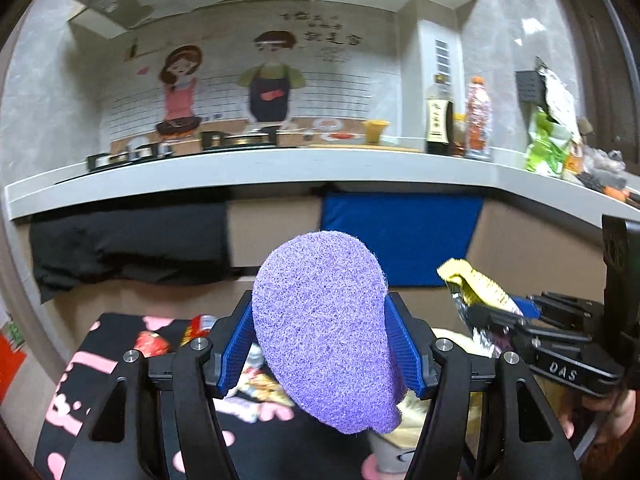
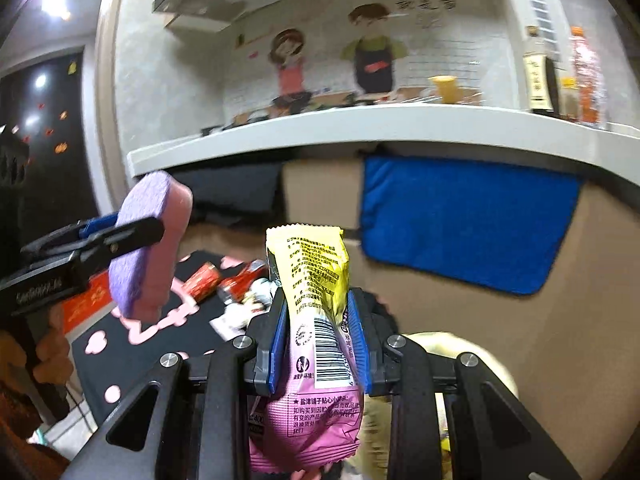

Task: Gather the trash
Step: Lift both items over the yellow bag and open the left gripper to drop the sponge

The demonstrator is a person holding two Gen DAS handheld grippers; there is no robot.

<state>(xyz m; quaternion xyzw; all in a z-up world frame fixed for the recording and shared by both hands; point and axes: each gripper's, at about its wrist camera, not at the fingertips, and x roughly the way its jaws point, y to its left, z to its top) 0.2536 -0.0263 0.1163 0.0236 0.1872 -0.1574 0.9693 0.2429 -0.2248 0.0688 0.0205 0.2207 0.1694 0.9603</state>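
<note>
The purple sponge (image 1: 324, 328) looks light and soft; it should squash under pressure and spring back, so a firm squeeze across its flat faces suits it, and its rough scouring face is unlikely to slip. It is an oval pad, fuzzy purple on one side and, seen from the right wrist camera, backed with a pink foam layer. It sits between the blue pads of the left gripper (image 1: 322, 344), which pinches it at its edges with the jaws standing wide around it, most of the pad sticking out ahead of the fingertips.

The snack wrapper (image 2: 316, 320) is lighter still: thin crinkly film, slick, and easy to crumple, so it is best taken across the middle where the film bunches. It is yellow at the top with black print, white with a barcode in the middle, pink below. The right gripper (image 2: 318, 336) has its jaws pressed close on that waist, the yellow end poking forward beyond the tips and the pink end hanging back beneath the fingers.

Both tools are held side by side. Below and behind them lies a black cloth with pink patterns (image 1: 100, 364) carrying more wrappers (image 2: 208, 278). Ahead runs a white countertop (image 1: 256, 168), with a blue towel (image 2: 464, 220) hanging under it.
</note>
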